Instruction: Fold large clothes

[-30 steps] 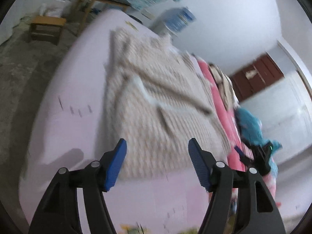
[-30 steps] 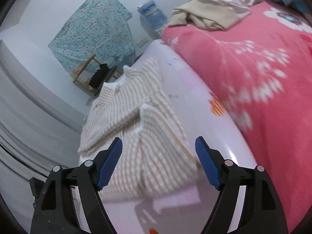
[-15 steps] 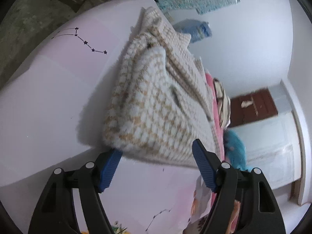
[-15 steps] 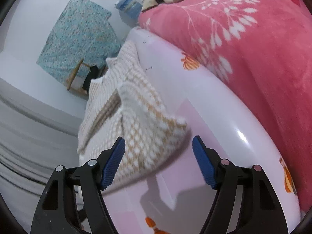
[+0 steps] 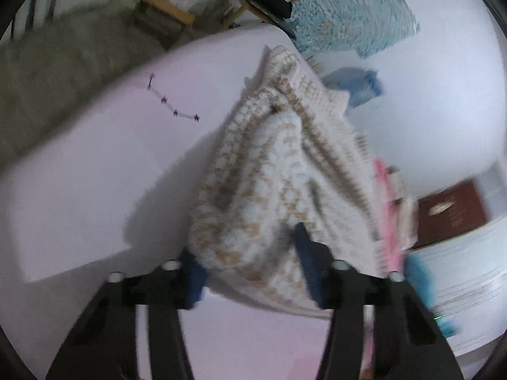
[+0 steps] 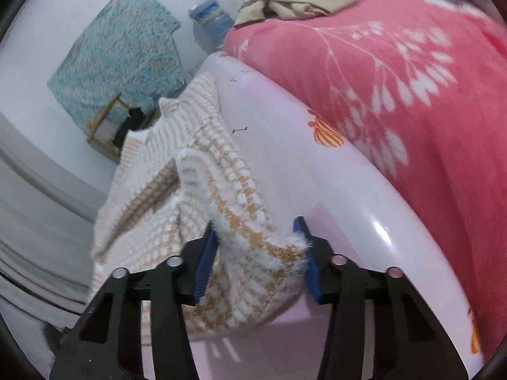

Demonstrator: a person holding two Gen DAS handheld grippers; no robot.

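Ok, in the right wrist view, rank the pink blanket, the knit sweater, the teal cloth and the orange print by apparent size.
1. Pink blanket
2. Knit sweater, though nearness inflates it
3. Teal cloth, farther away, so unsure
4. Orange print

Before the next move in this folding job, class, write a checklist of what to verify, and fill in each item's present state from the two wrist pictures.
1. Left gripper has the knitted sweater between its blue pads, which have just been closing: ok.
2. Right gripper has the sweater's near corner between its pads, also just closing: ok.
3. Each grip firm enough to lift: cannot tell; the left view is blurred.
4. Lilac sheet not caught in either grip: cannot tell.
5. Bare sheet beside the sweater to lay the fold on: ok.
6. Pink blanket lies apart from the sweater: ok.
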